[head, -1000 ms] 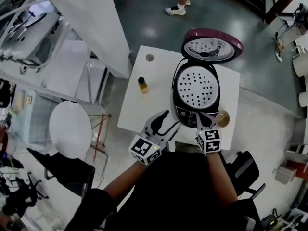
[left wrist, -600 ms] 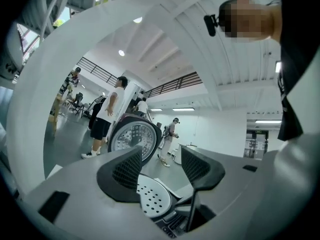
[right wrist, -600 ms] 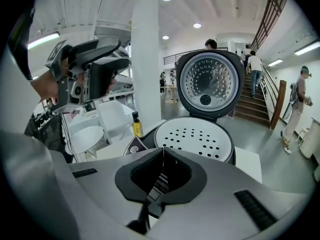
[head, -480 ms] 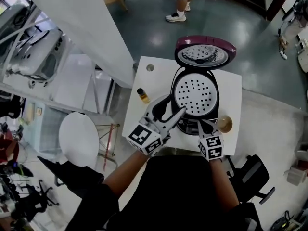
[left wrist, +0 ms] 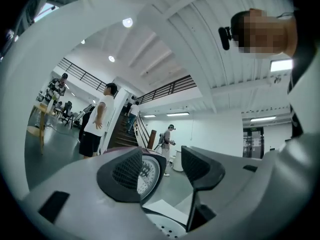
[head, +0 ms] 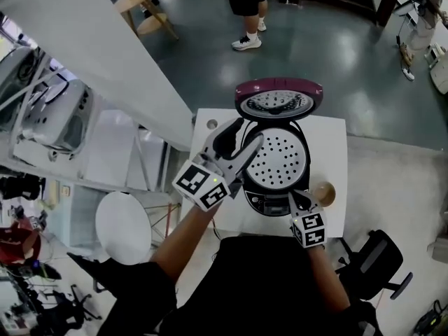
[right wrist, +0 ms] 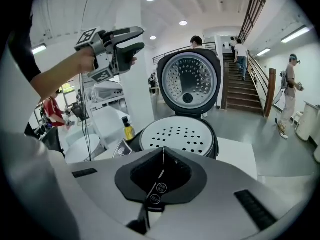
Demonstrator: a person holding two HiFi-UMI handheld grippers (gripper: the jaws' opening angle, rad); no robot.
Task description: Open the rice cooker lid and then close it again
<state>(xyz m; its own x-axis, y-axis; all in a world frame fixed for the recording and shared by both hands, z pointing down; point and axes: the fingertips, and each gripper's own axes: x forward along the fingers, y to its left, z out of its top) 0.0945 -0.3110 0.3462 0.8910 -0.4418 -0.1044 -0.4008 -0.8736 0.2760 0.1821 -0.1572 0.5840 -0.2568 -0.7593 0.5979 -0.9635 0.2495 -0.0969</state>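
Note:
The rice cooker (head: 276, 163) stands on a white table (head: 329, 135), its maroon lid (head: 278, 100) swung up and open behind it. A white perforated inner plate (right wrist: 177, 134) covers the pot. My left gripper (head: 249, 133) is open and raised over the cooker's left side, just short of the lid, with nothing between its fingers. In the left gripper view the lid's edge (left wrist: 149, 176) shows between the spread jaws of the left gripper (left wrist: 165, 171). My right gripper (head: 297, 197) is shut and empty at the cooker's front edge. In the right gripper view the right gripper (right wrist: 161, 159) points at the upright lid (right wrist: 190, 81).
A small yellow bottle (right wrist: 128, 129) stands left of the cooker, and a brown cup (head: 324, 193) sits at its right front. A round white stool (head: 123, 226) and a white partition are on the left, a dark chair (head: 378, 264) on the right. A person (head: 245, 5) stands beyond the table.
My left gripper has risen and moved forward from the table's front edge to the cooker's left side, near the lid. The right gripper has shifted only slightly at the cooker's front.

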